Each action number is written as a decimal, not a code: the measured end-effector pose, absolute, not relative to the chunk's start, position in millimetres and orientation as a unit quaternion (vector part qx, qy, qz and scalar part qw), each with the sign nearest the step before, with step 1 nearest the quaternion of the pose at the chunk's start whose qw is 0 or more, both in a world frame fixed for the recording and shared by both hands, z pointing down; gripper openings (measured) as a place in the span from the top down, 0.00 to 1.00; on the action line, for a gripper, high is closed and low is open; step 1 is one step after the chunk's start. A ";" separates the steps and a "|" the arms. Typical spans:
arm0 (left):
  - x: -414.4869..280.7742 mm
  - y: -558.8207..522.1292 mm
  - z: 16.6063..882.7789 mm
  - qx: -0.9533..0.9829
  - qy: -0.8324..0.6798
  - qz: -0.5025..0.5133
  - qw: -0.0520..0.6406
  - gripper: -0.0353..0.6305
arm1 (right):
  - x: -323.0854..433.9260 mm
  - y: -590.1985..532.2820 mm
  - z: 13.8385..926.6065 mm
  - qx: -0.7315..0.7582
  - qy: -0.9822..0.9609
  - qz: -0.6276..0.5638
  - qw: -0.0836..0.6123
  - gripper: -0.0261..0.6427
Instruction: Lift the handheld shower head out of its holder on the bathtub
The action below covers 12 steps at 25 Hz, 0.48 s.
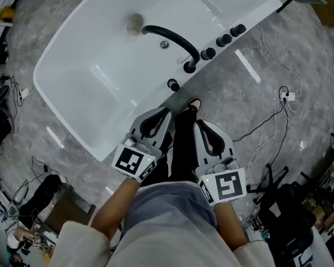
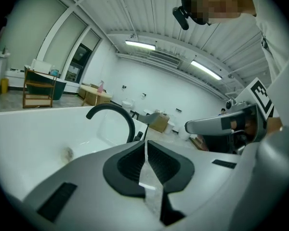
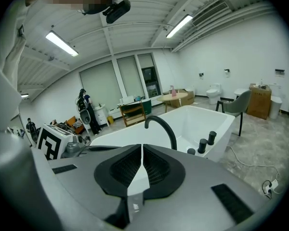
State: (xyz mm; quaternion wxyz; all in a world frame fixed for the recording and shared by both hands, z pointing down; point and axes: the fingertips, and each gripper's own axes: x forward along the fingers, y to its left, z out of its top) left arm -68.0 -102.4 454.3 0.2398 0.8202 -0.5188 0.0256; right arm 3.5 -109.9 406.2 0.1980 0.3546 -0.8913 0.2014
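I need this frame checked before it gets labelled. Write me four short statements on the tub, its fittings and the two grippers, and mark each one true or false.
1. The left gripper is shut with nothing between its jaws. True.
2. Black knobs stand on the rim of the bathtub, near the curved black spout. True.
3. The right gripper grips the spout. False: it is shut on nothing, short of the spout.
4. The bathtub is full of water. False: no water shows, and the drain lies bare.
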 end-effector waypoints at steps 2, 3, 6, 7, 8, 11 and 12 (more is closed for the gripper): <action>-67.9 -104.0 467.6 0.817 -0.520 0.029 0.248 0.94 | 4.4 -109.7 414.2 0.352 -0.890 0.208 0.203 0.93; -67.5 -104.2 473.3 0.815 -0.521 0.029 0.252 0.94 | 4.8 -109.4 417.9 0.350 -0.889 0.211 0.205 0.93; -66.0 -106.1 487.9 0.810 -0.527 0.034 0.257 0.94 | 5.3 -110.7 426.2 0.347 -0.889 0.217 0.206 0.93; -64.6 -106.6 491.9 0.809 -0.527 0.035 0.257 0.94 | 5.2 -111.3 428.3 0.346 -0.889 0.218 0.206 0.93; -62.8 -106.7 495.9 0.809 -0.527 0.037 0.257 0.94 | 5.0 -111.8 430.6 0.345 -0.889 0.219 0.206 0.93; -54.8 -106.6 509.7 0.810 -0.523 0.043 0.263 0.94 | 6.5 -113.5 437.7 0.342 -0.888 0.224 0.209 0.93; -52.5 -106.4 514.6 0.809 -0.523 0.045 0.266 0.94 | 7.7 -114.0 439.8 0.341 -0.888 0.226 0.210 0.93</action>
